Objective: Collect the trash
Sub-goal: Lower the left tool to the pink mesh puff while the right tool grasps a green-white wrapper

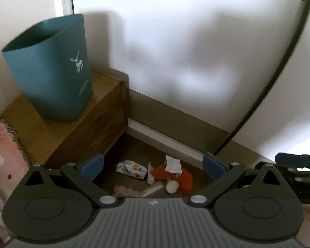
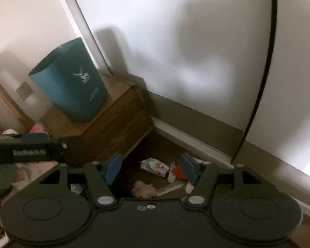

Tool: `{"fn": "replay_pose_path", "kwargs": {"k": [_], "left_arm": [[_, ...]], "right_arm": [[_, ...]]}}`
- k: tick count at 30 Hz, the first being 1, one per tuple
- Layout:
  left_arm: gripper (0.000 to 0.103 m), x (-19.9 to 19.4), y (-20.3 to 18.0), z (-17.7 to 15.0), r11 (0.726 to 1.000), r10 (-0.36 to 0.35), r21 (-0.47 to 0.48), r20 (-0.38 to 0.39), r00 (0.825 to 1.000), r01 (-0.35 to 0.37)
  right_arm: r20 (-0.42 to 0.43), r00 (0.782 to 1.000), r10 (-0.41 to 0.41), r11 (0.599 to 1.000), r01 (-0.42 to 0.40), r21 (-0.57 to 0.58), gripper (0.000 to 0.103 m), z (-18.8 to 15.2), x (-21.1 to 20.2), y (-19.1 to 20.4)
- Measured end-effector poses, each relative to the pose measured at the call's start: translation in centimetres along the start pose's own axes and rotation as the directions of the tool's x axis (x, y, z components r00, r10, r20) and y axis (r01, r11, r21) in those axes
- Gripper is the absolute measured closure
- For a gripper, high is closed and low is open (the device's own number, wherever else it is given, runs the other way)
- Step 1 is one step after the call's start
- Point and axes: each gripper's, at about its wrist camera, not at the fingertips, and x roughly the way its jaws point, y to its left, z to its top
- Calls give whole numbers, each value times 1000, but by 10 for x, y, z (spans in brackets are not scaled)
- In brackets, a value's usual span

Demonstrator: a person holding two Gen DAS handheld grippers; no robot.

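Both your left gripper [image 1: 154,166] and right gripper [image 2: 150,170] hang wide open and empty above the trash pile [image 1: 155,175] on the floor beside the wooden box [image 1: 72,128], so grabbing blindly risks scattering light scraps, missing the teal bin [image 1: 49,72].

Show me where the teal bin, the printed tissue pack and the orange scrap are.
teal bin [image 1: 51,78], left wrist view, front wall.
printed tissue pack [image 2: 154,165], right wrist view, top face.
orange scrap [image 1: 159,173], left wrist view, left part.

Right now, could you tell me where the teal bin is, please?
The teal bin stands upright on the wooden cabinet, upper left in both wrist views, against the wall.
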Motion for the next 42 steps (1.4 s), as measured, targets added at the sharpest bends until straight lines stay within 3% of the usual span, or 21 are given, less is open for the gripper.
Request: {"fn": "replay_pose_path", "kwargs": {"k": [4, 11, 16, 19, 21, 24, 27, 29, 31, 33, 36, 42], "left_arm": [[0, 53, 20, 15, 1000, -20, -16, -7, 1000, 19], [0, 176, 53, 25, 1000, -24, -5, -32, 999, 24], [0, 266, 63, 17, 998, -29, 50, -47, 998, 32], [0, 323, 66, 3, 993, -23, 116, -66, 998, 31], [0, 364, 74, -11, 992, -28, 118, -135, 990, 44], [0, 416, 90, -40, 996, -28, 78, -258, 966, 50], [0, 461, 100, -68, 996, 26, 88, -337, 941, 4], [0, 493, 107, -90, 994, 14, 102, -421, 907, 32], [0, 516, 111, -112, 992, 31, 124, -466, 884, 31], [0, 539, 114, -138, 988, 59, 151, -528, 847, 25], [0, 566, 119, -170, 986, 78, 163, -580, 811, 22], [0, 605, 121, -223, 982, 99, 187, -671, 735, 38]], "right_arm": [[-26, 999, -19, 1000, 19, -10, 39, 7, 52, -20], [-100, 991, -87, 996, 90, 24, 39, 3, 181, -60], [-104, 993, -49, 999, 50, 8, 39, -11, 263, -82], [-185, 981, -53, 998, 58, 22, 40, -30, 311, -97], [-224, 973, -54, 997, 66, 50, 40, -47, 338, -108], [-290, 956, -34, 997, 50, 50, 40, -79, 376, -118], [-390, 920, -34, 999, 22, -34, 40, -122, 414, -113], [-472, 881, -29, 994, -25, -109, 40, -155, 444, -106], [-532, 845, -54, 980, -57, -191, 40, -186, 467, -102], [-583, 808, -85, 964, -80, -252, 40, -206, 488, -100], [-650, 753, -102, 946, -129, -298, 40, -238, 516, -104], [-717, 685, -128, 925, -178, -335, 42, -279, 548, -119]]}}
